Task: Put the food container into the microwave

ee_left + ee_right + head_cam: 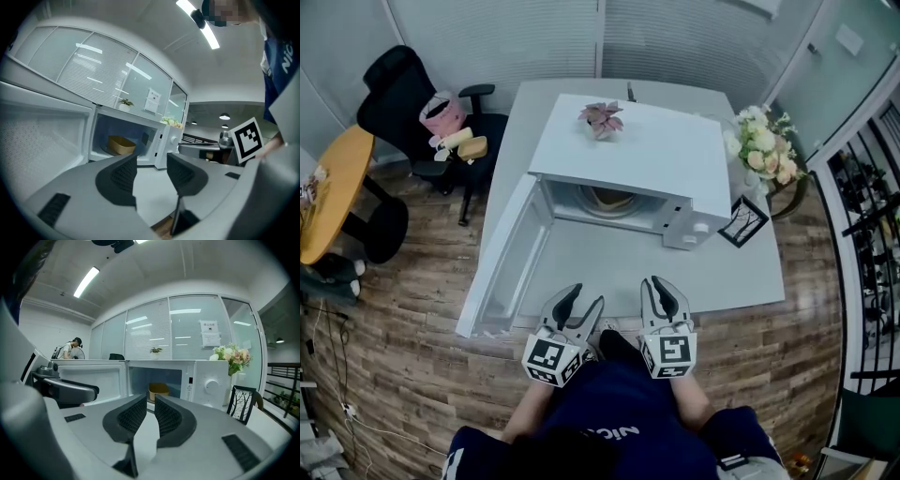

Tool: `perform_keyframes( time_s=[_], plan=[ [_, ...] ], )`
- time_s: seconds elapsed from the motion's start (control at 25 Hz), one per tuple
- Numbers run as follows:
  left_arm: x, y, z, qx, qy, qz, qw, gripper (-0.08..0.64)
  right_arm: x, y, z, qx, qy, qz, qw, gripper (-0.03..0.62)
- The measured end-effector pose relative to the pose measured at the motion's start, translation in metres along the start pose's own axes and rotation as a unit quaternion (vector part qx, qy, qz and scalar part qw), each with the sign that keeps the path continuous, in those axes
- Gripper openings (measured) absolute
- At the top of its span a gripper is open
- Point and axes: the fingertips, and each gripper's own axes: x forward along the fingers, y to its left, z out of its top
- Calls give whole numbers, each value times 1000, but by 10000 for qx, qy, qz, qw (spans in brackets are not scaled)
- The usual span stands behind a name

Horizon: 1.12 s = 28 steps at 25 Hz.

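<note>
The white microwave point(628, 150) stands on the grey table point(741, 281) with its door point(502, 272) swung open to the left. The tan food container point(609, 199) sits inside the cavity, and both gripper views show it: the container point(121, 144) and the container point(159, 391). Both grippers hover at the table's front edge, well short of the microwave. My left gripper point(586, 295) point(151, 164) is open and empty. My right gripper point(661, 281) point(150, 405) is open by a narrow gap, also empty.
A small potted plant point(601, 119) stands on the microwave's top. A flower bouquet point(764, 150) and a framed picture point(742, 223) stand to the microwave's right. An office chair point(412, 103) and a yellow round table point(333, 187) are at the left, off the table.
</note>
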Motion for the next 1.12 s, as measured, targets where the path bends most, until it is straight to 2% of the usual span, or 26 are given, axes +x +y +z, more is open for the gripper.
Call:
perform_keyframes(
  time_s=[0.16,0.24,0.4,0.64,1.12],
  plan=[
    [2,-3,2,37,-59,-23,10000,100,4,6,1,-21,-4,173,9998,34],
    [2,-3,2,90,-63,30,9999,10,4,9,2,-35,-15,266,9996,11],
    [6,-9,-3,168,77,-142,9997,3,4,14,4,94,-90,430,9990,9],
    [7,-15,-6,187,126,-249,9994,3,6,13,-3,88,70,453,9989,9],
    [7,-4,-8,199,174,-23,9996,3,10,19,-8,-62,169,554,9983,8]
  ],
)
